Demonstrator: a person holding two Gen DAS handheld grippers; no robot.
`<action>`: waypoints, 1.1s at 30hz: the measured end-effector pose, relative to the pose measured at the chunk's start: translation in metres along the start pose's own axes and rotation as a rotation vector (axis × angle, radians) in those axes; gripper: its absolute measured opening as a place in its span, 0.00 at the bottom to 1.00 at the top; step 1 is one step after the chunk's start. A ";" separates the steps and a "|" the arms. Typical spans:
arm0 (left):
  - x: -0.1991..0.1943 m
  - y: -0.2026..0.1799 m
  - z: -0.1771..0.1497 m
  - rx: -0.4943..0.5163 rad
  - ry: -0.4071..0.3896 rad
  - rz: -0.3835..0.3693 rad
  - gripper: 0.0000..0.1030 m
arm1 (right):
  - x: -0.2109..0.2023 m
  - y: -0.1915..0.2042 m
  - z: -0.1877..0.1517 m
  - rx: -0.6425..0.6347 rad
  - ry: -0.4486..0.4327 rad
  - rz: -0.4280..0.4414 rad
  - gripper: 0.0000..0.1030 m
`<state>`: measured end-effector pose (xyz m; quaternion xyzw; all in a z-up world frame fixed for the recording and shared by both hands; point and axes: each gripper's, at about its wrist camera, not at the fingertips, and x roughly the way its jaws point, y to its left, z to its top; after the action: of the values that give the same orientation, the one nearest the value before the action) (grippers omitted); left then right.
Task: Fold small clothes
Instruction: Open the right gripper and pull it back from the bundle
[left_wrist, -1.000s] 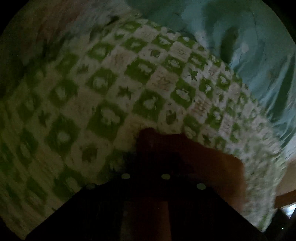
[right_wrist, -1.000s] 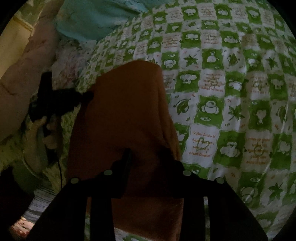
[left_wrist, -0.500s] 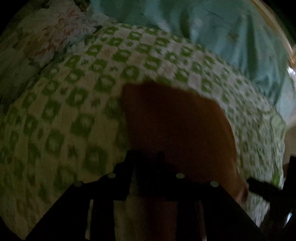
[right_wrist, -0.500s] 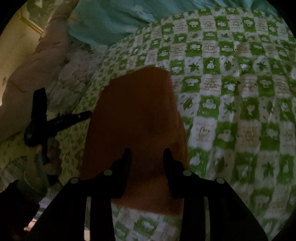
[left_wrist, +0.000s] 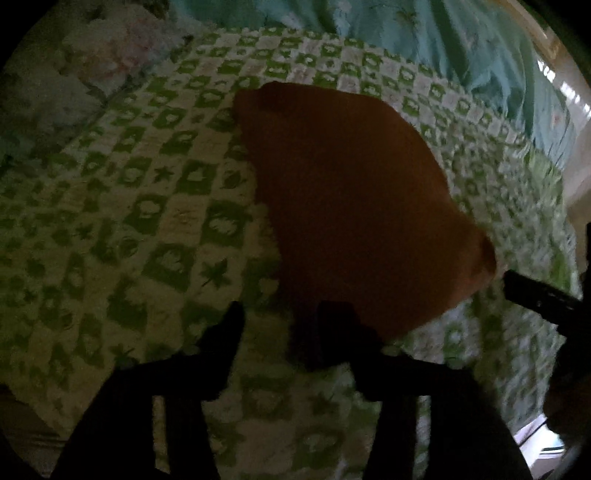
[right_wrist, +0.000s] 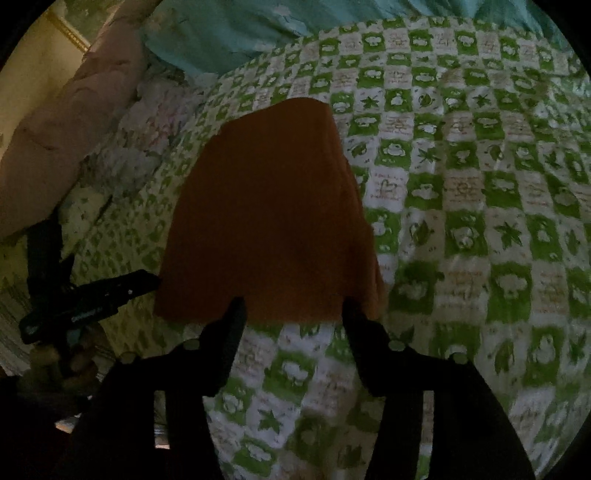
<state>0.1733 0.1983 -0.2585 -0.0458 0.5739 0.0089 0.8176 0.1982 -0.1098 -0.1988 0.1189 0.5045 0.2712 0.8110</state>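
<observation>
We see the orange cloth (right_wrist: 269, 214) lying flat on the green-and-white checkered bedspread (right_wrist: 461, 192), folded to a compact shape w/ straight edges. Behind the bedspread there is a turquoise sheet (left_wrist: 461, 48), and on one side a floral blanket (right_wrist: 147, 122).

Right gripper (right_wrist: 293, 314): its jaws are opening, fairly wide now, and nothing is pressed betw. them. The near edge of the cloth is just in front of the fingertips, so the cloth is not held.

Left gripper (left_wrist: 279, 317): jaws also opening, approx. half wide. Betw. them we see only bedspread; the cloth is just beside the right finger, and we cannot tell if it touches.

In the right wrist view the left gripper stands at the left corner of the cloth, w/ the person's hand (right_wrist: 74, 362) under it. The pictures are dark and a bit blurred.
</observation>
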 end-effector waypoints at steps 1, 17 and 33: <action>-0.004 -0.001 -0.005 0.018 -0.010 0.015 0.58 | -0.001 0.003 -0.004 -0.015 -0.002 -0.011 0.60; -0.037 0.000 -0.047 0.164 -0.096 0.111 0.78 | -0.027 0.044 -0.065 -0.171 -0.049 -0.111 0.86; -0.029 -0.001 -0.026 0.157 -0.111 0.160 0.82 | -0.003 0.057 -0.025 -0.247 -0.027 -0.150 0.93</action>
<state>0.1389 0.1961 -0.2401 0.0648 0.5287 0.0314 0.8457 0.1563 -0.0665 -0.1813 -0.0162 0.4640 0.2682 0.8441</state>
